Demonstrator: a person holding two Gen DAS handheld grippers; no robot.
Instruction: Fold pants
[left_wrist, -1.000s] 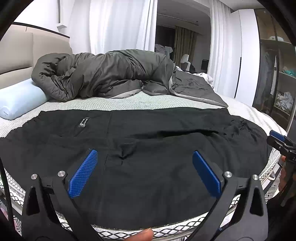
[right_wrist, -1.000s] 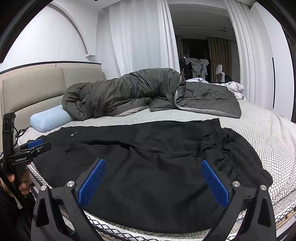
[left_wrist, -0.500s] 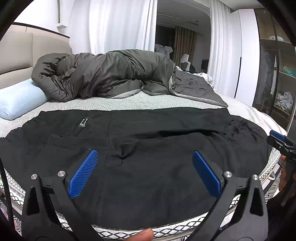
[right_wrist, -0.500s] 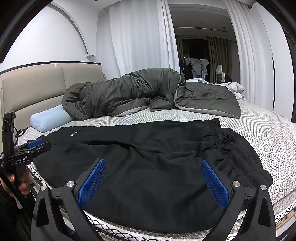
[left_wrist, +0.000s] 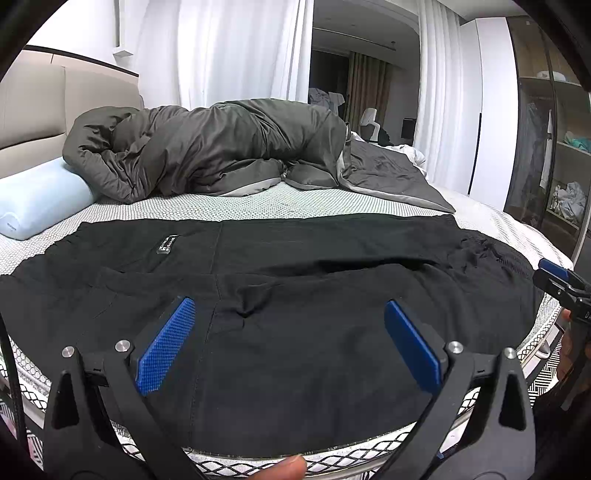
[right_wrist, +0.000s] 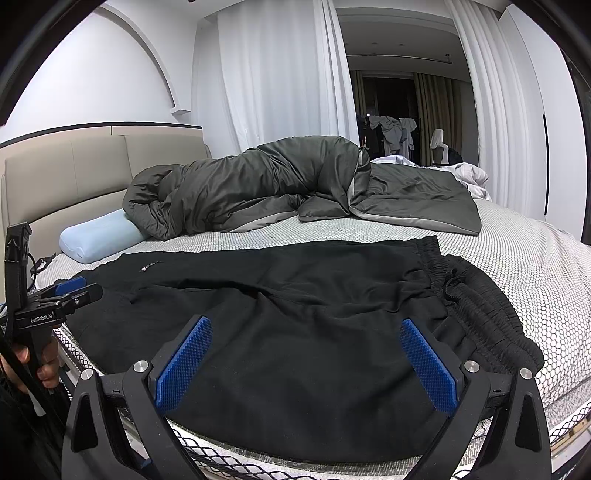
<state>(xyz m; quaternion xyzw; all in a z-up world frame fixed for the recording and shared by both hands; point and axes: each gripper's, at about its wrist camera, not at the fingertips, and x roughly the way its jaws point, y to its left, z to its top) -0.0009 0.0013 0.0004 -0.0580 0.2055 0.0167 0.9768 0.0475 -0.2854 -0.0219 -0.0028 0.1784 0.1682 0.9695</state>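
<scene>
While both my tongs, left (left_wrist: 286, 332) and right (right_wrist: 304, 350), gape wide, gripping nothing above the bed (right_wrist: 517, 258), one pair of pants (right_wrist: 295, 314) lies flat beneath, beside one duvet (right_wrist: 258, 184) and one pillow (right_wrist: 96, 236).

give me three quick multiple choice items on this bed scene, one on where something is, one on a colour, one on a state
1. Where does the elastic waistband of the pants lie in the right wrist view?
A. at the right end
B. at the left end, by the pillow
C. under the duvet

2. What colour are the pants?
A. light blue
B. black
C. white

3. How do the two grippers stand?
A. both shut on cloth
B. one shut, one open
C. both open, holding nothing

Key:
1 A: the ribbed waistband of the pants bunches at the right, far from the pillow.
2 B: the cloth is black against the pale mattress.
3 C: the left gripper and the right gripper show wide gaps between their blue pads.
</scene>
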